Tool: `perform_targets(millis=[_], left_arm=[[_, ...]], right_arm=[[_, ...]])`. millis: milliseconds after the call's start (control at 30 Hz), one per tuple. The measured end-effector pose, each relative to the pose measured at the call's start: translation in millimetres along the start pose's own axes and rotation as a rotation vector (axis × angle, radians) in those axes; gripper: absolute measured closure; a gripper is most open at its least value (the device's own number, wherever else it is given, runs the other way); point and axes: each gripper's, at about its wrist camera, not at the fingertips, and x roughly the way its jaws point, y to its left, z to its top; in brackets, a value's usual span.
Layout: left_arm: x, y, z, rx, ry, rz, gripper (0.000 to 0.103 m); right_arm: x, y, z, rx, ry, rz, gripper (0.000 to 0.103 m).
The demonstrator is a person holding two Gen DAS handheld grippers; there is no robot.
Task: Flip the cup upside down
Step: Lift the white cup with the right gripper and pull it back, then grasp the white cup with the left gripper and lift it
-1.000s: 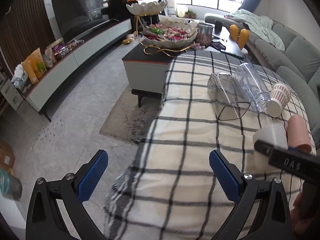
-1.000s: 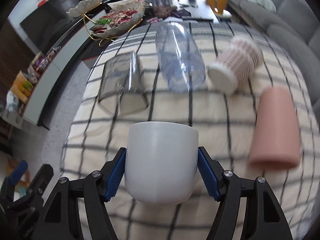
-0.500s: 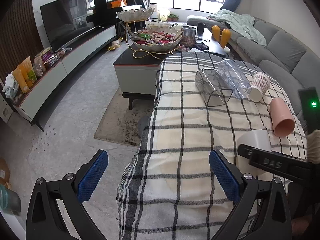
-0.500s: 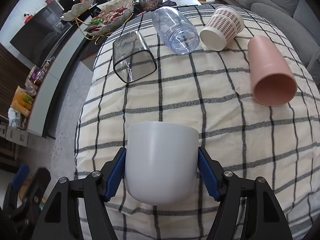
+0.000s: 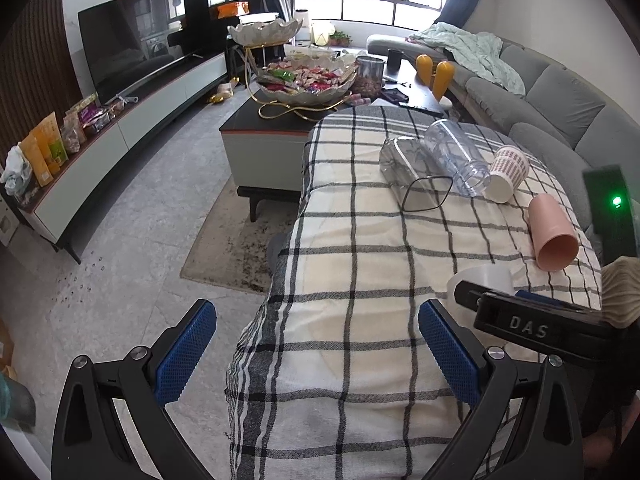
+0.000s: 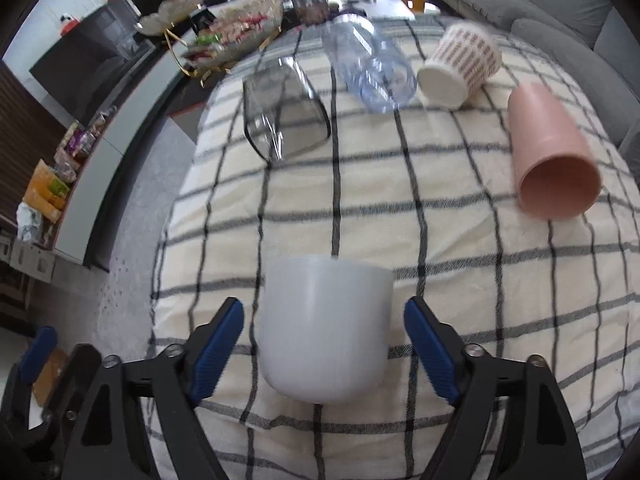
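Note:
A white cup [image 6: 325, 328] stands mouth-down on the checked cloth [image 6: 360, 208], wider end away from the camera. My right gripper [image 6: 323, 350] is open; its blue pads stand apart from the cup on both sides. The cup's edge also shows in the left wrist view [image 5: 482, 276], behind the right gripper's black body [image 5: 528, 326]. My left gripper [image 5: 316, 354] is open and empty, held above the cloth's near-left edge.
Lying on the cloth farther back: a pink cup [image 6: 550, 152], a patterned paper cup [image 6: 460, 66], a clear plastic bottle [image 6: 370, 66] and a clear square container [image 6: 282, 108]. A coffee table with a snack bowl [image 5: 306, 84] lies beyond; a grey sofa [image 5: 560, 96] is at right.
My right gripper's jaws have opened and let go of the white cup, which now sits on the cloth. The left gripper has pulled back a little.

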Motion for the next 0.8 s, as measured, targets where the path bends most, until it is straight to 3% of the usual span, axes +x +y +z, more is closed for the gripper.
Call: perform_targets(millis=[267,600,667,800], left_arm=[[-19.9,-31.0,3.8,0.009,-0.065,-0.048,0.0],[-15.7,-104.3,-23.0,0.044,-0.192,-0.177,0.0],[-6.9,-118.1,-31.7,0.09,-0.21,-0.16,0.0],[13.9,-131.8,-39.7,0.092,-0.155,-0.187,0.001]], right_arm=[[-57.2,-31.7,9.3,0.018,-0.13,-0.013,0.018],[-134.4,-106.0,4.7,0.05,-0.359,-0.186,0.012],[-136.5,-117.5,-1.1,0.059,-0.377,-0.209,0.011],[-128.8,-136.5,-3.8,0.101,-0.354,-0.218,0.011]])
